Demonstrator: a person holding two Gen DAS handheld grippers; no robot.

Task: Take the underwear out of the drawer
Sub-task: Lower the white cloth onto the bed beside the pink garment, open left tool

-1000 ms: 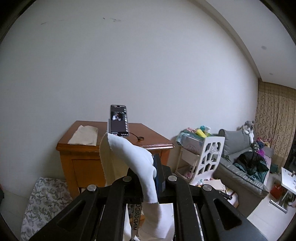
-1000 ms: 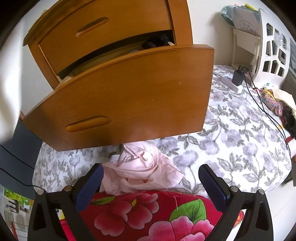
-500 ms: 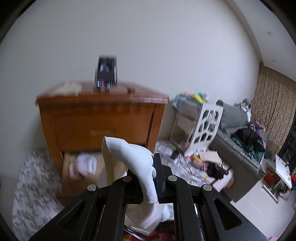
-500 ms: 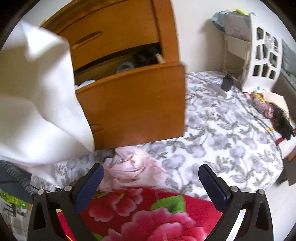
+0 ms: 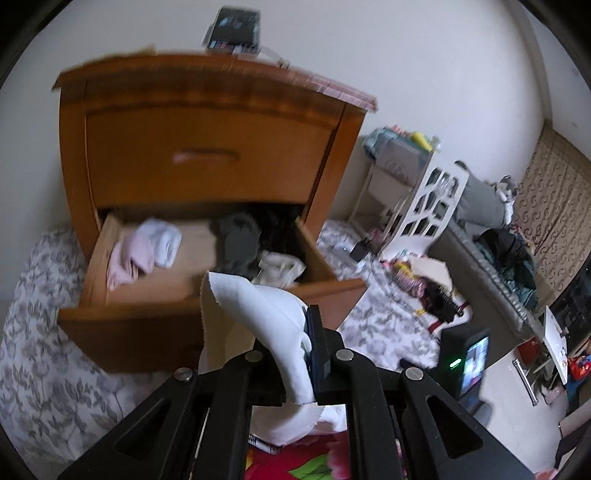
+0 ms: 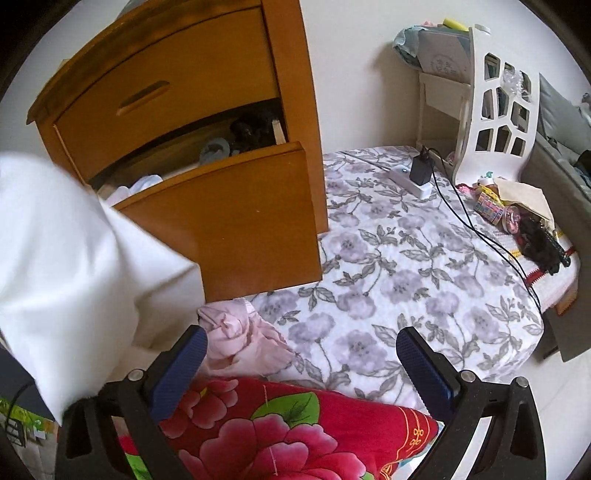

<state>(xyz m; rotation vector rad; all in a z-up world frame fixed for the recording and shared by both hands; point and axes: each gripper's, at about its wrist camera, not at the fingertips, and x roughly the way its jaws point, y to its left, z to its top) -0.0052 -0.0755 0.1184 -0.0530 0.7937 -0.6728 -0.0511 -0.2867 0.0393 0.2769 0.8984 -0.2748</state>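
Standing against a white wall on a grey floral mat (image 6: 388, 266): a wooden nightstand (image 5: 207, 147), its lower drawer (image 5: 207, 295) pulled open, with a blurred phone (image 5: 234, 31) propped on top. Lying inside the drawer: pale pink and white rolled garments (image 5: 144, 251) toward the left wall, dark grey clothing (image 5: 240, 240) toward the back right corner. Pinching a white piece of underwear (image 5: 266, 317) out in front of the drawer: left gripper (image 5: 295, 354), fingers nearly together on the cloth. Hovering with fingers spread wide and nothing between them: right gripper (image 6: 301, 365), above a pink garment (image 6: 243, 339) on the mat and a red floral cushion (image 6: 295, 432).
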